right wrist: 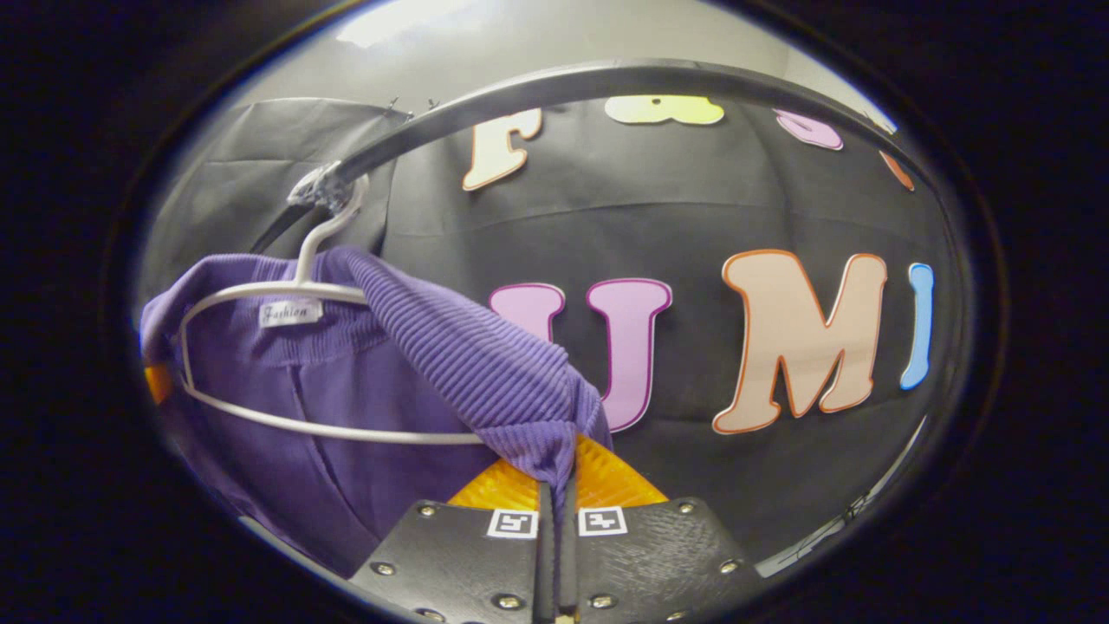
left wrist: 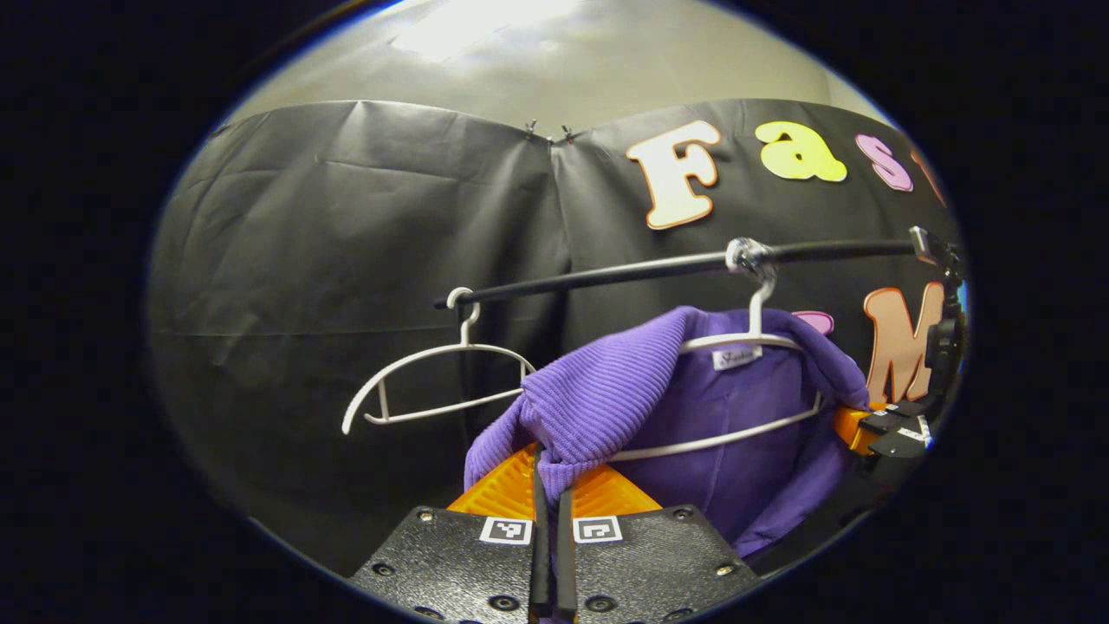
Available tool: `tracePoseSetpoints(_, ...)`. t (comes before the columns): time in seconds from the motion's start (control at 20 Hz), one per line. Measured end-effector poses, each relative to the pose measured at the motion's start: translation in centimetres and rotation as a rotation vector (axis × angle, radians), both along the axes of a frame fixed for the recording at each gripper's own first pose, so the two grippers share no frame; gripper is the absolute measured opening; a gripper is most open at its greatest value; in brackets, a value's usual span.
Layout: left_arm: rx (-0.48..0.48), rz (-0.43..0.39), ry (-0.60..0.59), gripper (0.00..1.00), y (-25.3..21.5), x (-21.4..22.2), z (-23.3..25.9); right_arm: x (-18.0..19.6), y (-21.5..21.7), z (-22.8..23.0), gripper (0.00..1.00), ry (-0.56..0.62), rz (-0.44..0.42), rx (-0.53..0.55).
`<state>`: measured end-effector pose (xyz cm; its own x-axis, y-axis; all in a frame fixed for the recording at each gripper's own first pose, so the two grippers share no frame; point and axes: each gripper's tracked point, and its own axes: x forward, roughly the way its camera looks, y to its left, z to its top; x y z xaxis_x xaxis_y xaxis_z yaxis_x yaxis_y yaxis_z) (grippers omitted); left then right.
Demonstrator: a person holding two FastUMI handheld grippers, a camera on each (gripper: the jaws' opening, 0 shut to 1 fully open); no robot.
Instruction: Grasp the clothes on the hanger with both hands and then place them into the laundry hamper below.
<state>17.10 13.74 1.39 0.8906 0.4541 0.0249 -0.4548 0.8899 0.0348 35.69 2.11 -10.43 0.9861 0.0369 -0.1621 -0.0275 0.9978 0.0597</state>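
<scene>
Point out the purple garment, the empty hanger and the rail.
Purple garment [left wrist: 606,390]: left gripper view, on the ribbed shoulder fold pinched by the left gripper.
Empty hanger [left wrist: 424,357]: left gripper view, on its upper curved arm.
Rail [left wrist: 606,274]: left gripper view, on the bar between the two hanger hooks.

Left claw [left wrist: 551,485]: fingers pinched tight together, purple fabric clamped between them, pointing up and forward.
Right claw [right wrist: 557,494]: fingers likewise closed on fabric, angled upward.
</scene>
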Motion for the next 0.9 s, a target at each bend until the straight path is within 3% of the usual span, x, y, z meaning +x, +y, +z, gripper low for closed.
tracePoseSetpoints(0.2, 0.022, 0.030, -0.043, 0.00, 1.6, -0.6, 2.7, 0.5, -0.8, 1.8, 0.03, -0.047, -0.025, -0.027)
tracePoseSetpoints(0.45, 0.069, 0.061, -0.061, 0.00, 3.9, -0.9, 4.7, 1.2, -0.9, 3.5, 0.00, -0.088, -0.033, -0.022)
tracePoseSetpoints(0.5, 0.080, 0.072, -0.062, 0.06, 4.7, -0.9, 4.9, 1.3, -0.9, 3.7, 0.00, -0.093, -0.032, -0.019)
tracePoseSetpoints(0.6, 0.091, 0.084, -0.071, 0.04, 5.8, -0.8, 5.4, 1.4, -0.6, 4.2, 0.00, -0.106, -0.026, -0.020)
tracePoseSetpoints(0.9, 0.126, 0.107, -0.052, 0.03, 9.0, -0.1, 3.8, 2.0, 0.2, 5.6, 0.03, -0.148, -0.003, -0.035)
